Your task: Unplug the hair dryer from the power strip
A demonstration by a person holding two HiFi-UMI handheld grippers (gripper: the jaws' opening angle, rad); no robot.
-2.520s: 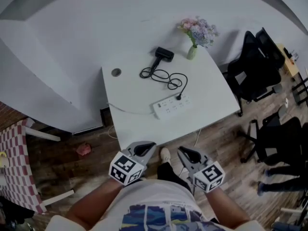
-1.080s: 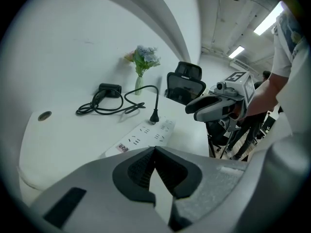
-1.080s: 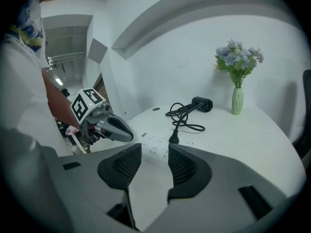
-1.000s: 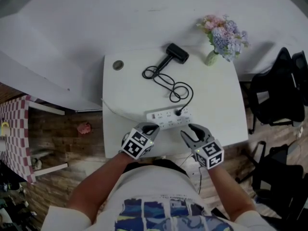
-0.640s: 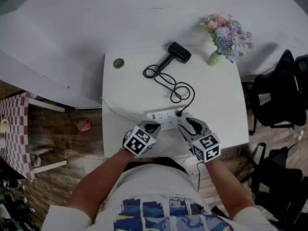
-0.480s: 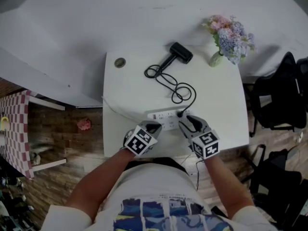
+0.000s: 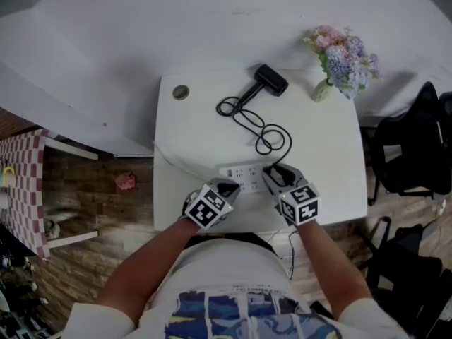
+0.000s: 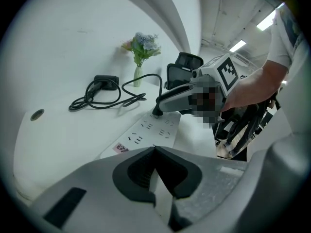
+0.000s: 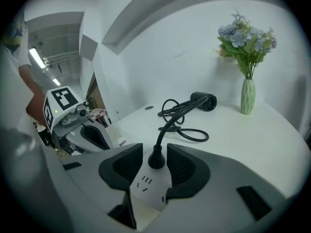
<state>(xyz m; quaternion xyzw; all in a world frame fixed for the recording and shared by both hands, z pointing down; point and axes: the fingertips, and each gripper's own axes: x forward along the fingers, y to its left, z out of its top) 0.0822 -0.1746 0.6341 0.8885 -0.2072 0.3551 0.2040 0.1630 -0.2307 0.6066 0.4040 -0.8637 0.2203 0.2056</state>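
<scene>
Hair dryer plug [image 9: 156, 160] in power strip [image 9: 147, 187], lower centre of frame, right tongs [image 9: 154, 150] spread either side, just closing for pull. Left tongs [image 8: 154, 148] pressed together at strip end, apparently pinning.

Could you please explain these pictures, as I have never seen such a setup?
No robot here: a person holds a hand tool with two jaws in each hand. One picture comes from a camera on the person's head, looking down; the other two from cameras on each tool. On the white table are a hair dryer, its coiled cord, a power strip and a vase of flowers. The left gripper, jaws together, is at the strip's end. The right gripper has its jaws either side of the plug; they have just been closing, nothing pinched yet.
</scene>
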